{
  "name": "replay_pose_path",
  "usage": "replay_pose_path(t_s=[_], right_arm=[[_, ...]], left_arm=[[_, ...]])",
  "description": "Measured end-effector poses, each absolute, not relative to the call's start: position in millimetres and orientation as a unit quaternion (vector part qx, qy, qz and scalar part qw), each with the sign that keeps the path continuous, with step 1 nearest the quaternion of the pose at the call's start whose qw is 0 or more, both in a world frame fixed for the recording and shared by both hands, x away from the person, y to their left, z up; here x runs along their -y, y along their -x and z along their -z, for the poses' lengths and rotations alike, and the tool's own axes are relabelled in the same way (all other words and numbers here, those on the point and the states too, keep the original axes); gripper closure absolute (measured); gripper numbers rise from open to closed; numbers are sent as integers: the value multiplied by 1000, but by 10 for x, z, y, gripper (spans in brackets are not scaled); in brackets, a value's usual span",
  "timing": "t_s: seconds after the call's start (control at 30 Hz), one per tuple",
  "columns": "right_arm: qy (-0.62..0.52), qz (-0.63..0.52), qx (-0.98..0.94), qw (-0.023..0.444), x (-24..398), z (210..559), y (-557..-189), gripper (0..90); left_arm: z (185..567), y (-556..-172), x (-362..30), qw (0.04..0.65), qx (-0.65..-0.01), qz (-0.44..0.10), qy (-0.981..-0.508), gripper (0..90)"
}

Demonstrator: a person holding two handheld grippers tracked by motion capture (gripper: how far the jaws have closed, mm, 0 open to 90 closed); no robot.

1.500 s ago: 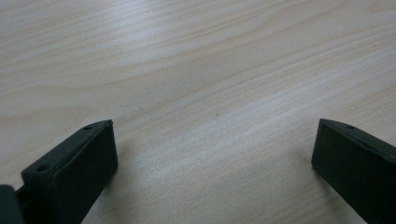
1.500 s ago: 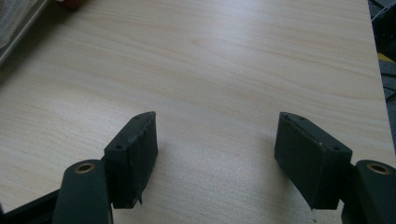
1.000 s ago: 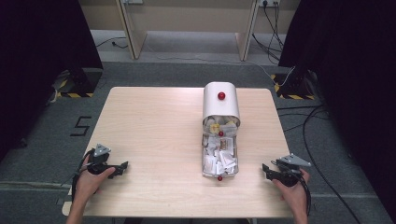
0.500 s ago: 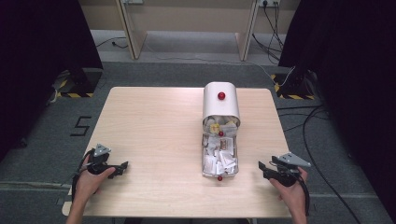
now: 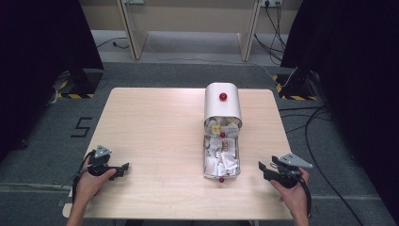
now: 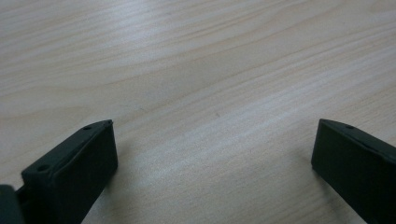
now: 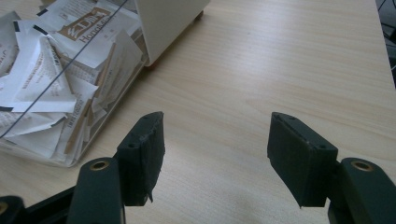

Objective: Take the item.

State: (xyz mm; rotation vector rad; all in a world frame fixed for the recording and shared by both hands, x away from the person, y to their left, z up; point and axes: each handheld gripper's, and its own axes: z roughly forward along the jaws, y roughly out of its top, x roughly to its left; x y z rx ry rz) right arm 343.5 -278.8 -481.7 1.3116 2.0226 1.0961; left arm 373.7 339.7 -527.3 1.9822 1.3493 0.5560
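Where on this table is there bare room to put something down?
The widest bare patch is the table's left half, from the box across to the left gripper. A narrower strip runs between the box and the right edge, above the right gripper. It is crowded only inside the box, stuffed with sachets.

Pale wooden table (image 5: 155,132) on grey carpet (image 5: 179,75); white mark shaped like a 5 (image 5: 81,127) on the floor left of it; black cables (image 5: 311,126) trailing at right; black curtains (image 5: 42,47) on both sides; yellow-black striped tape (image 5: 70,95) by the left curtain
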Motion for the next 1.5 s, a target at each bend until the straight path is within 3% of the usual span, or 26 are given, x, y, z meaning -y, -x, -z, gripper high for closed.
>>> replay_pose_path(t_s=[1.5], right_arm=[[-406, -448, -758, 244, 2373, 4427, -3326, 430]], left_arm=[[5273, -3737, -3397, 333, -517, -213, -759, 0]])
